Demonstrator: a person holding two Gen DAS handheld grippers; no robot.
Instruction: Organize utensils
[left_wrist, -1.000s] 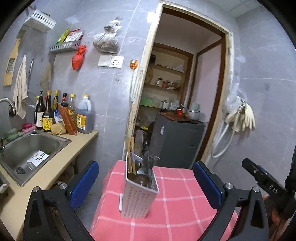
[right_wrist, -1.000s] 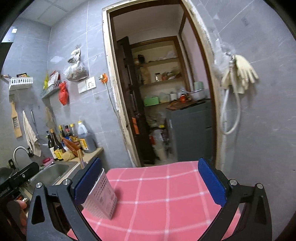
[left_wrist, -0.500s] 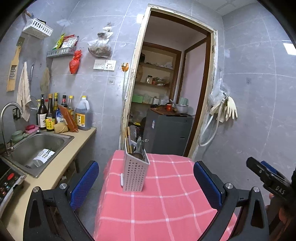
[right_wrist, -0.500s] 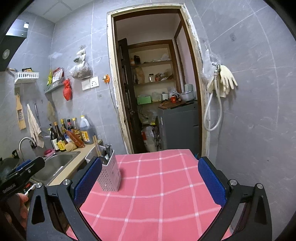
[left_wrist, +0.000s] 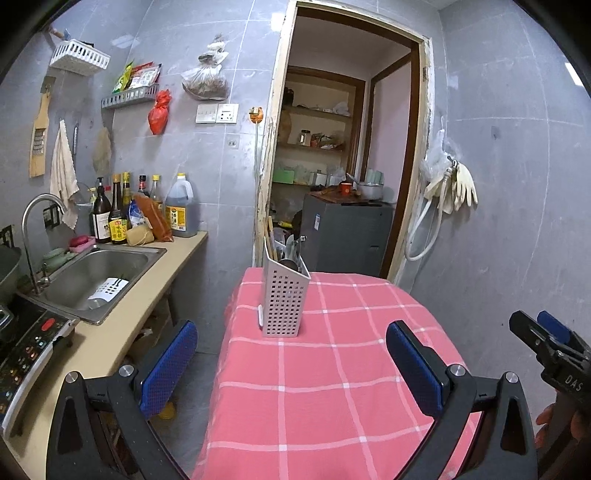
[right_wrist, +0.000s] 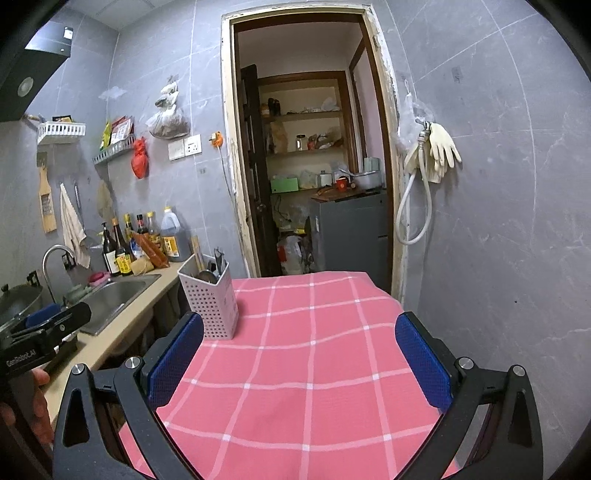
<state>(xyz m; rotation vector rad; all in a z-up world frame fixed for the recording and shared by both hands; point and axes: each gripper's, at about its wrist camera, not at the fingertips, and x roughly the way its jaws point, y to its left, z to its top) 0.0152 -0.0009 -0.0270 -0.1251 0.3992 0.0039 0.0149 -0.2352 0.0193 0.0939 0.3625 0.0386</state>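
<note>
Both the left gripper (left_wrist: 291, 363) and right gripper (right_wrist: 299, 354) are wide apart, holding nothing; approach the utensil holder (left_wrist: 283, 295) at frame centre slowly, keeping it upright

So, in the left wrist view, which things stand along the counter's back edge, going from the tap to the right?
Tap → dark pump bottle → yellow-labelled sauce bottle → orange packet → large oil jug.
</note>
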